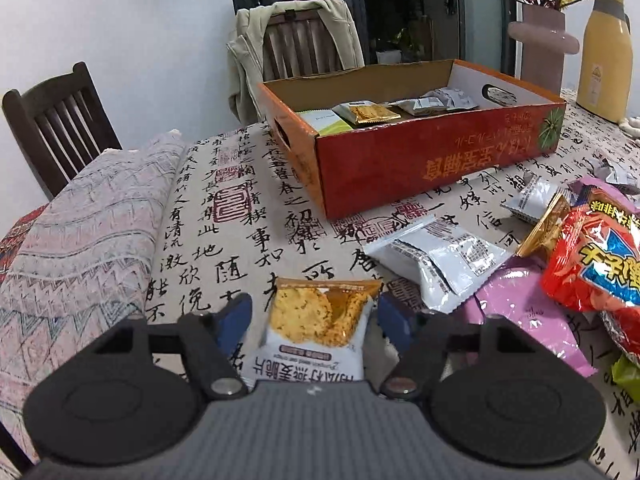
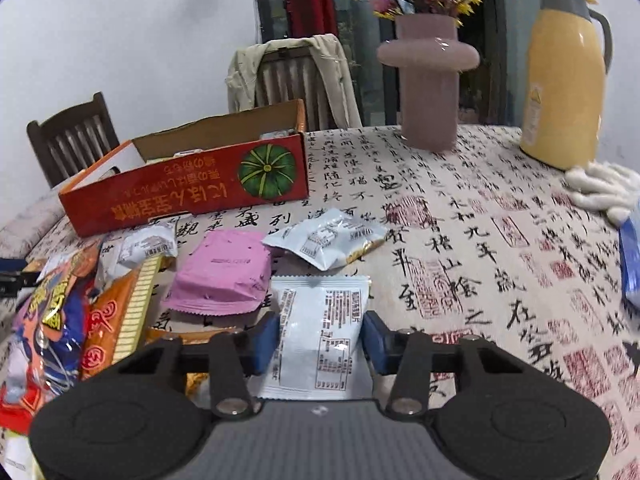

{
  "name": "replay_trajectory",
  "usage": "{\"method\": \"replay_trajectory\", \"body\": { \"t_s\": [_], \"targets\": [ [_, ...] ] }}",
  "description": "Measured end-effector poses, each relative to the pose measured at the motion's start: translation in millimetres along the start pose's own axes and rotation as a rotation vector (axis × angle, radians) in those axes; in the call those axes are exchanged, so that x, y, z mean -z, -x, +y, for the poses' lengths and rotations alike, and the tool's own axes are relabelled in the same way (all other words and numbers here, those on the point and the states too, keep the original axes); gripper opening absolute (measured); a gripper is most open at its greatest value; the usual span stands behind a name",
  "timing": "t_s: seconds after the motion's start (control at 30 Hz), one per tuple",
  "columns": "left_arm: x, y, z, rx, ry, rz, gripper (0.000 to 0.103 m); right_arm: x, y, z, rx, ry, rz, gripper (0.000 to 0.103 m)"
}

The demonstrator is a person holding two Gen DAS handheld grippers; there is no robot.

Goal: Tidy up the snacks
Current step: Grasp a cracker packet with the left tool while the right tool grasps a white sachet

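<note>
Currently, left gripper (image 1: pixel 314 312) jaws clasp an oat-crisp packet (image 1: pixel 320 320), right gripper (image 2: pixel 320 336) jaws clasp a white packet (image 2: pixel 320 328) — box (image 1: pixel 400 168) ahead of both — risk: slick film slipping free, crisps crushed.

desk (image 2: pixel 460 216) under calligraphy-print cloth; folded patterned textile (image 1: pixel 80 232) at left edge. on it: red cardboard box (image 1: pixel 420 160), pink vase (image 2: pixel 430 84), yellow thermos jug (image 2: pixel 562 76), white gloves (image 2: pixel 604 188), pink packet (image 2: pixel 222 272), silver-white packets (image 2: pixel 326 236), red chip bag (image 1: pixel 596 256) in snack pile.
</note>
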State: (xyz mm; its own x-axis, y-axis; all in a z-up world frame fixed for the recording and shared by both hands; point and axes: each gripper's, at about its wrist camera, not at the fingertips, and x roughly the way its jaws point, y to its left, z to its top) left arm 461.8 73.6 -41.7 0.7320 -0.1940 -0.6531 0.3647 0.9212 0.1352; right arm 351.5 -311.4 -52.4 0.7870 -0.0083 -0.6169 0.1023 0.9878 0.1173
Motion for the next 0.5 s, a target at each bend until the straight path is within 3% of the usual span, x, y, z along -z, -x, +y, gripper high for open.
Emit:
{"method": "replay_trajectory", "body": {
  "t_s": [0.1, 0.13, 0.23, 0.5],
  "targets": [
    [0.4, 1.0, -3.5, 0.017, 0.044, -0.008, 0.043, 1.4, 3.2, -1.4, -0.010, 0.026, 0.000, 0.042],
    [0.2, 3.1, -8.9, -0.001, 0.043, -0.007, 0.042, 1.9, 3.9, -1.4, -0.014, 0.032, -0.001, 0.041],
    [-0.9, 10.3, -22.2, -0.037, 0.049, 0.011, 0.041, 2.0, 6.4, -1.3, -0.026, 0.037, 0.003, 0.039],
    [22.2, 83.1, -37.2, -0.068, 0.237, 0.043, 0.041, 9.6, 51.1, -1.7, -0.105, 0.067, -0.048, 0.040]
  ]
}}
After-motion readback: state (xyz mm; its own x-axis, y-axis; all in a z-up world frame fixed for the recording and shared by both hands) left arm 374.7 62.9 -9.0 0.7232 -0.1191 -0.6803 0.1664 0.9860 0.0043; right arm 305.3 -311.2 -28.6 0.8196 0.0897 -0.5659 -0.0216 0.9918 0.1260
